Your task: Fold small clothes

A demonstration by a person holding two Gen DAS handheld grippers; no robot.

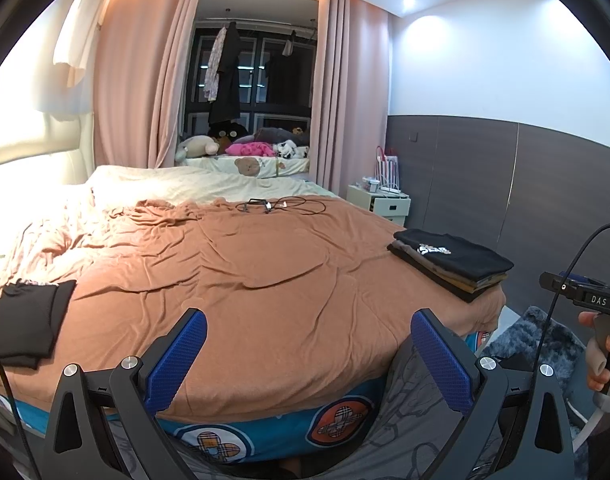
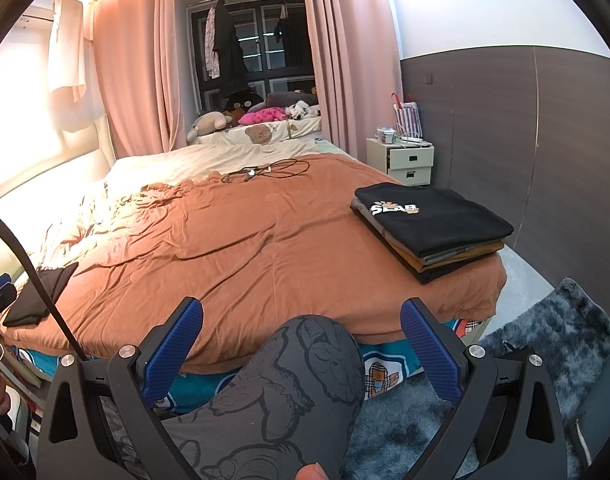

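Both grippers hang at the foot of the bed, over the person's grey cartoon-print trouser leg. The left gripper has its blue-padded fingers spread wide and released, with nothing between them; the right gripper is likewise wide apart and empty. An orange blanket covers the bed, wrinkled but bare in the middle. At the bed's right corner lies a stack of folded clothes, its top piece a black shirt with white print that reads "SLAB" beside small paw marks. At the left edge lies a black garment, loosely folded and well apart from the stack. A tangle of cable rests near the far end of the blanket. In the left view the handle of the right gripper shows at the edge, held in a hand, and its body bears the letters "DAS". A white nightstand stands by the grey wall panel, and a dark shaggy rug lies on the floor at the right.
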